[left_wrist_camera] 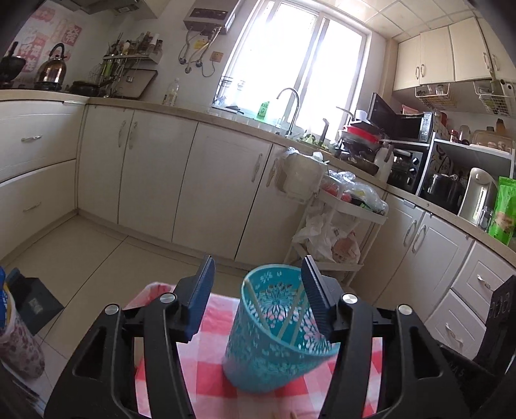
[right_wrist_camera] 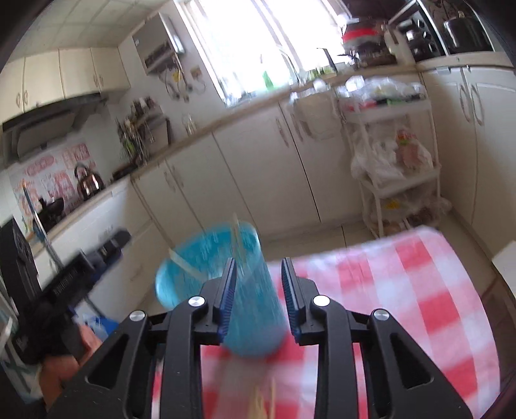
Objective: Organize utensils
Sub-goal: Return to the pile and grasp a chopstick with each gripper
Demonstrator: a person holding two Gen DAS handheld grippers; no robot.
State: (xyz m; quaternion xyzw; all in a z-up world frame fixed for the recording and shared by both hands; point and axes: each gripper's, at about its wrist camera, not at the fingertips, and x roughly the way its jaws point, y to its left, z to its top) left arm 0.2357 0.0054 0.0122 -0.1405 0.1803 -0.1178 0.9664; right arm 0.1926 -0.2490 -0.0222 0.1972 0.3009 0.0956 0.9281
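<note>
The left hand-held gripper (left_wrist_camera: pixel 258 283) has a matte black plastic frame with triangular cut-outs, round silver screws at its linkage joints, and two fingers faced with ribbed dark blue pads (left_wrist_camera: pixel 201 299). The right hand-held gripper (right_wrist_camera: pixel 259 283) looks the same.

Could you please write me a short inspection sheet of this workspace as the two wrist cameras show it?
Surface: small table under a red and white checked cloth.
Job's things: blue cup tilted on the cloth, pale chopsticks inside; more pale sticks on the near edge, blurred.
Clutter: nothing seen on the cloth.
Grippers: left gripper open, its right pad at the cup's rim; right gripper open, cup between its pads, contact unclear.
Cables: hoses and a cord under the wall heater.
Surroundings: kitchen cabinets, sink tap, white trolley, kettle.
</note>
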